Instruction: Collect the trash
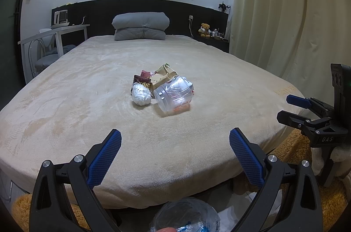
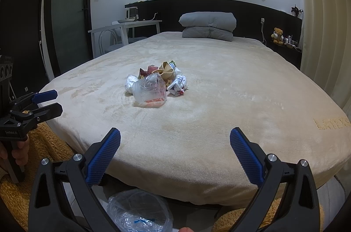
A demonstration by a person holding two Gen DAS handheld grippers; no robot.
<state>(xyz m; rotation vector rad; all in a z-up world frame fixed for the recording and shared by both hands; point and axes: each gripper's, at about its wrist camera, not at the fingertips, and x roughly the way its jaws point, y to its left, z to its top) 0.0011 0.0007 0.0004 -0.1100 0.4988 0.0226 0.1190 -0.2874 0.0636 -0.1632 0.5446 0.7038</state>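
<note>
A small heap of trash lies mid-bed: a clear plastic cup [image 1: 173, 96] [image 2: 149, 91] on its side, a crumpled white wad [image 1: 141, 96] [image 2: 130, 82], a brown paper bag [image 1: 163, 76] [image 2: 166, 72], a dark red wrapper [image 1: 142, 80] [image 2: 149, 70] and a white-and-red wrapper [image 2: 178, 85]. My left gripper [image 1: 175, 144] [image 2: 48, 102] hovers open over the bed's foot edge, holding nothing. To its right, my right gripper [image 2: 175, 142] [image 1: 287, 109] is also open and holding nothing. Both are well short of the heap. On the floor below them stands a bin lined with a clear bag [image 1: 186, 214] [image 2: 140, 210].
The beige bed cover [image 1: 87, 100] spreads wide around the heap. A folded grey duvet [image 1: 140, 25] sits at the headboard. A white desk with a kettle [image 1: 65, 30] and a chair stand left. Cream curtains [image 1: 285, 12] hang right. An orange rug [image 1: 296, 148] covers the floor.
</note>
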